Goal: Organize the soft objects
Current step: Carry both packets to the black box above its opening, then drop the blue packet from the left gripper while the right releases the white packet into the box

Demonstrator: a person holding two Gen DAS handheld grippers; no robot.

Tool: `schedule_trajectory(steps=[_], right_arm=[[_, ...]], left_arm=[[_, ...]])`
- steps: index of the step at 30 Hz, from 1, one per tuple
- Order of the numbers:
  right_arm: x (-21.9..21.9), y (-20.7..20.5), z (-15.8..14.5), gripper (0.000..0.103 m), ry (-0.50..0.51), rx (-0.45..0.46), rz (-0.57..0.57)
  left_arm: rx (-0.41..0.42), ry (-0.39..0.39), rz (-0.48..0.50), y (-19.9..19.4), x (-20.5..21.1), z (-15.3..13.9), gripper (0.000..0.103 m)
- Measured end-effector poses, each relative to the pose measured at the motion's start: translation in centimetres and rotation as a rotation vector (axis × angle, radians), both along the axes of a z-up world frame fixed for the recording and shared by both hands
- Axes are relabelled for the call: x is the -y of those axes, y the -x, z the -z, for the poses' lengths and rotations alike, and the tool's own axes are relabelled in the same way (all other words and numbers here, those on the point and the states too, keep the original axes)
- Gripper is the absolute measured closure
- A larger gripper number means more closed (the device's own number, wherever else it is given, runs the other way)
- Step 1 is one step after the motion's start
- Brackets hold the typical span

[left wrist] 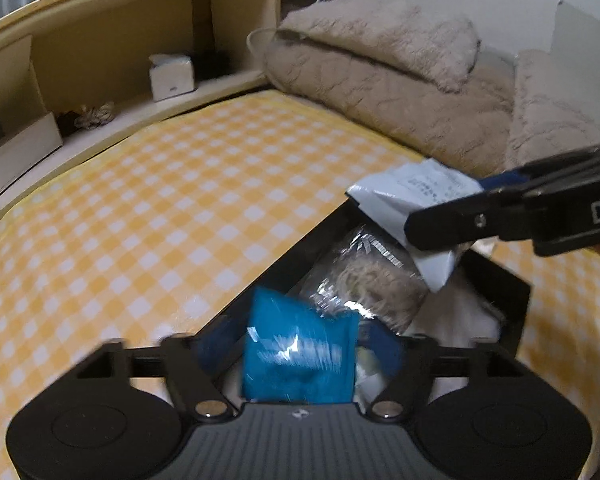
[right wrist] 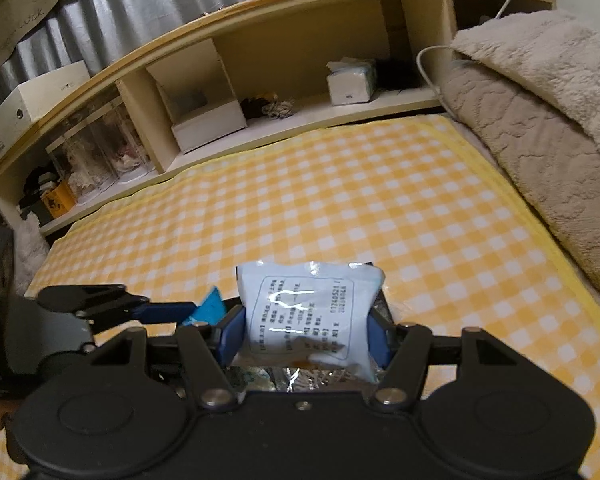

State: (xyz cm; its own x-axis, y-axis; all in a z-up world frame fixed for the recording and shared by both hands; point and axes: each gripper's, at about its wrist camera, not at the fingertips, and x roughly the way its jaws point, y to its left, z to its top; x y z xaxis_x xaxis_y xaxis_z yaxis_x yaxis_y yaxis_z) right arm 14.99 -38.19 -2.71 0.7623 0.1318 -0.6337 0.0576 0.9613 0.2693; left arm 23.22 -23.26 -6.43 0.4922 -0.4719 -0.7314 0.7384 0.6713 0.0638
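While the left hand-held gripper (left wrist: 300,344) hangs over the near corner of a black box (left wrist: 516,300) on the bed, a blue packet (left wrist: 300,356) sits blurred between its blue-padded fingers (left wrist: 384,350), and the jaws stand wide; the pads do not seem to press on the packet, so it looks released rather than grasped. Inside the box, just beyond the blue packet, lies a clear crinkly bag (left wrist: 364,280) with something pale and stringy in it, and white soft material (left wrist: 460,312) fills the box's right side. From the right edge of the left wrist view the right hand-held gripper (right wrist: 306,332) reaches in above the far corner of the box, clenched on a white pouch (right wrist: 308,316) printed with a framed block of text; the right wrist view shows its blue pads touching both sides of that pouch, which is held above the box opening. In that same view the left gripper's fingers come in from the left with a corner of the blue packet beside them. A yellow-and-white checked sheet (right wrist: 340,200) covers the bed, folded beige blankets (right wrist: 540,120) are piled along its right side, and a wooden headboard shelf (right wrist: 260,12) beyond holds a tissue box (right wrist: 350,80) and white cartons.
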Motion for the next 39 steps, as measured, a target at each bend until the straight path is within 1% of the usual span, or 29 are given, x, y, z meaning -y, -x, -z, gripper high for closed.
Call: schedule_trajectory(steps=[1, 5, 10, 12, 14, 16, 19, 27, 30, 33, 35, 36, 37, 39], right_arm=[[0.0, -0.2, 0.1, 0.040, 0.004, -0.004, -0.006], [-0.4, -1.0, 0.7, 0.040, 0.024, -0.010, -0.032], [-1.0, -2.3, 1.4, 0.039, 0.051, -0.030, -0.067], [-1.1, -2.8, 1.9, 0.035, 0.058, -0.043, -0.079], [-1.3, -2.8, 2.3, 0.015, 0.078, -0.051, -0.075], [-1.4, -2.5, 2.2, 0.015, 0.099, -0.039, -0.075], [-1.1, -2.1, 1.8, 0.015, 0.080, -0.029, -0.067], [-0.7, -1.5, 1.8, 0.015, 0.088, -0.057, -0.044], [-0.4, -1.0, 1.5, 0.018, 0.077, -0.067, -0.031], [-0.4, -0.3, 1.3, 0.024, 0.038, -0.076, -0.067], [-1.4, -0.4, 1.8, 0.032, 0.080, -0.120, -0.112], [-1.9, -0.6, 2.3, 0.035, 0.115, -0.152, -0.132], [-2.5, -1.0, 3.1, 0.042, 0.163, -0.187, -0.145], [-2.9, -1.6, 4.2, 0.043, 0.211, -0.218, -0.142]], left_arm=[[0.008, -0.004, -0.009, 0.1, -0.1, 0.1, 0.013], [-0.008, 0.029, -0.009, 0.2, -0.9, 0.3, 0.013], [-0.008, 0.035, -0.028, 0.3, -1.4, 0.1, 0.013], [-0.010, 0.033, -0.033, 0.3, -1.7, 0.1, 0.013], [-0.012, 0.032, -0.037, 0.4, -1.8, 0.1, 0.013], [-0.013, 0.033, -0.040, 0.6, -2.0, 0.1, 0.013], [-0.016, 0.037, -0.046, 0.9, -2.0, 0.2, 0.013], [-0.014, 0.063, -0.047, 2.1, -2.5, -0.6, 0.013], [-0.006, 0.065, -0.040, 2.7, -2.9, -0.9, 0.013], [-0.004, 0.066, -0.051, 2.9, -3.5, -1.1, 0.013], [-0.006, 0.065, -0.068, 2.9, -3.9, -1.1, 0.013], [-0.006, 0.065, -0.074, 2.8, -4.0, -1.1, 0.013], [-0.007, 0.065, -0.078, 2.9, -4.1, -1.0, 0.013], [-0.010, 0.068, -0.080, 2.9, -4.3, -0.9, 0.013]])
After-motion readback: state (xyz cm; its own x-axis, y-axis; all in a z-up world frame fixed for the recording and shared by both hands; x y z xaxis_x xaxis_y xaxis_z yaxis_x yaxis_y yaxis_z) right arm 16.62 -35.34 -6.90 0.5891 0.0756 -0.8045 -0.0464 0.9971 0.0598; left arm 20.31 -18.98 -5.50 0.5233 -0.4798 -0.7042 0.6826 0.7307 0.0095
